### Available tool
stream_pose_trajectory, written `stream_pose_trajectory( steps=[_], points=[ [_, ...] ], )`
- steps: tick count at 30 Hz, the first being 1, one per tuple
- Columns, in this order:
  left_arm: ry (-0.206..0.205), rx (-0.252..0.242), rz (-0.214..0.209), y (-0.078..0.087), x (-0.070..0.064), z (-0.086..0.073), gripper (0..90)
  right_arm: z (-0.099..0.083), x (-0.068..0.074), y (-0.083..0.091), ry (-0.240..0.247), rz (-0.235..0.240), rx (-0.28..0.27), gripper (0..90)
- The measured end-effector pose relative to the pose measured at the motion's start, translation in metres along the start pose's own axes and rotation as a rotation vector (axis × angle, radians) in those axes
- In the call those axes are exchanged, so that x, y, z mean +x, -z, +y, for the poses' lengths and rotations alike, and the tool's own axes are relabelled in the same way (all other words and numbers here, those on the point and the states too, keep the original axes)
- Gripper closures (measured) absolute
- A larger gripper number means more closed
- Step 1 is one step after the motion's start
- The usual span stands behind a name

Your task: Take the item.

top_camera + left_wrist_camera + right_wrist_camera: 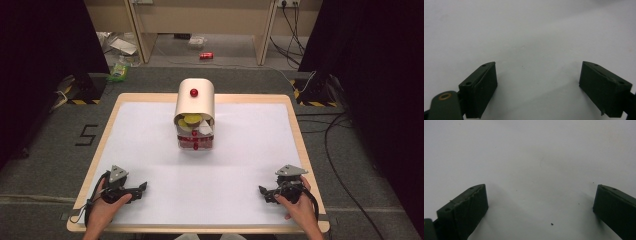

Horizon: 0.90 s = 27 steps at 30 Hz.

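A small beige cabinet (195, 102) with a rounded top and a red knob (194, 92) stands at the middle of the table's far half. Its front shows yellow and white pieces (194, 120) above a clear drawer holding red pieces (195, 143). My left gripper (142, 189) rests near the front left corner, held in a hand, pointing right. In the left gripper view the left gripper (537, 87) is open over bare white surface. My right gripper (263, 193) rests near the front right corner, pointing left. The right gripper (540, 212) stands open with nothing between its fingers.
The table (125, 97) has a wooden rim and a white sheet (240, 150) on top. Beyond it, the floor holds a red can (206, 55), cables (295, 35) and wooden furniture legs. Black curtains hang at both sides.
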<state>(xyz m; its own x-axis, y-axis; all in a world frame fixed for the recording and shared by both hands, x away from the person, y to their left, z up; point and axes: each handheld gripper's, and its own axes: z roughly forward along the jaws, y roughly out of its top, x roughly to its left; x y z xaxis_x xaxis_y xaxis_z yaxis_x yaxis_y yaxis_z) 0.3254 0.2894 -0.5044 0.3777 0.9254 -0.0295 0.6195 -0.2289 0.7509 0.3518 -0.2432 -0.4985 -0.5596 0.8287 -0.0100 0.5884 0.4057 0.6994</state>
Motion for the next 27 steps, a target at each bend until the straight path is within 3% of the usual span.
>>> stream_pose_trajectory(
  steps=[10, 20, 24, 27],
  points=[
    [-0.015, -0.014, -0.003, 0.001, -0.002, 0.003, 15.2, 0.0, 0.0, 0.0, 0.0, -0.001, 0.0, 0.1],
    [-0.044, -0.075, -0.061, 0.012, -0.016, 0.03, 15.1, 0.0, 0.001, 0.0, -0.001, -0.002, 0.0, 0.1],
    [-0.031, -0.085, -0.083, 0.014, -0.02, 0.038, 15.1, 0.0, 0.0, 0.0, -0.001, -0.002, 0.0, 0.1],
    [-0.052, -0.109, -0.093, 0.015, -0.025, 0.052, 15.2, 0.0, 0.0, 0.0, 0.001, -0.002, 0.0, 0.1]
  ],
)
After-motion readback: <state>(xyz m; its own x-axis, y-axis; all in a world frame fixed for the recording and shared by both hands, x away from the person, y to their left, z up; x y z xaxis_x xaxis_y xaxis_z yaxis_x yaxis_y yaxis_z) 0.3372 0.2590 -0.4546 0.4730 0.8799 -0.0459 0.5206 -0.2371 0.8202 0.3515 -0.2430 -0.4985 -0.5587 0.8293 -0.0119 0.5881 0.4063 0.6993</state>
